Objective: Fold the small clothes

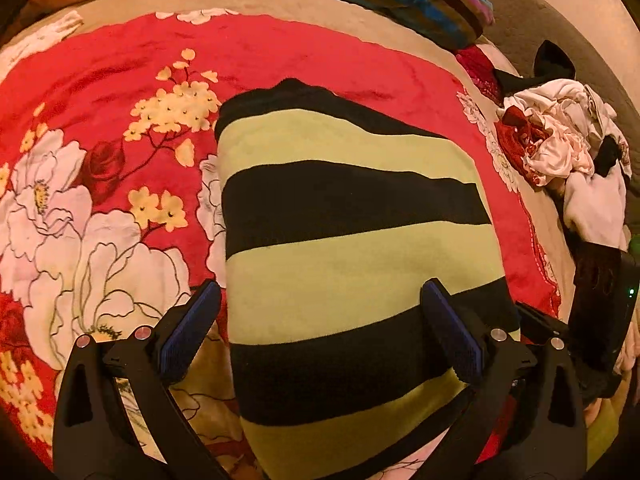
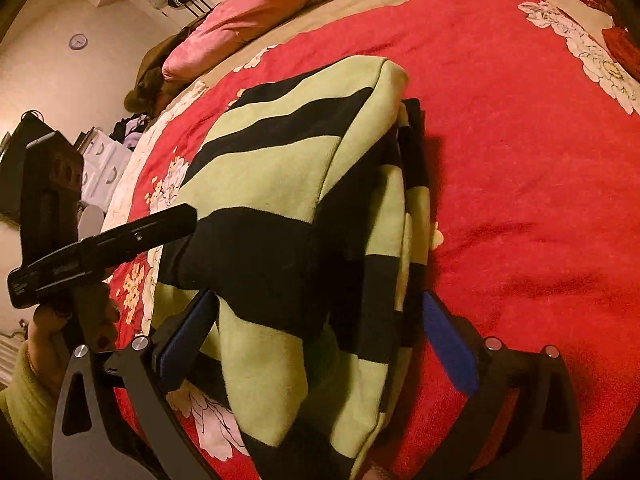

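Spanning the lower part of the left wrist view, the left gripper [image 1: 320,328] stands released, its blue-padded fingers [image 1: 192,332] wide apart above a striped sweater [image 1: 348,248]. One finger sits over the sweater's left edge, the other over its right part; whether either pad touches the cloth cannot be told.

The right gripper [image 2: 316,344] is likewise spread wide, its two pads [image 2: 448,344] flanking the lower part of the sweater [image 2: 272,184] without closing on it. In the right wrist view the sweater lies folded, with the upper layer doubled over and stacked edges showing along its right side.

The sweater, banded in black and pale green, occupies the centre of both views and rests on a red blanket [image 1: 100,80] printed with white and yellow flowers.

At the lower left of the right wrist view a hand [image 2: 44,344] in a pale green sleeve [image 2: 16,408] grips the left tool's handle. Small print on that tool body is too blurred to read.

At the right edge of the left wrist view lies a pile of clothes [image 1: 560,136] in white, red and black. Pink pillows [image 2: 248,12] lie along the upper left of the bed. A round wall clock [image 2: 78,41] hangs at the upper left of the right wrist view.
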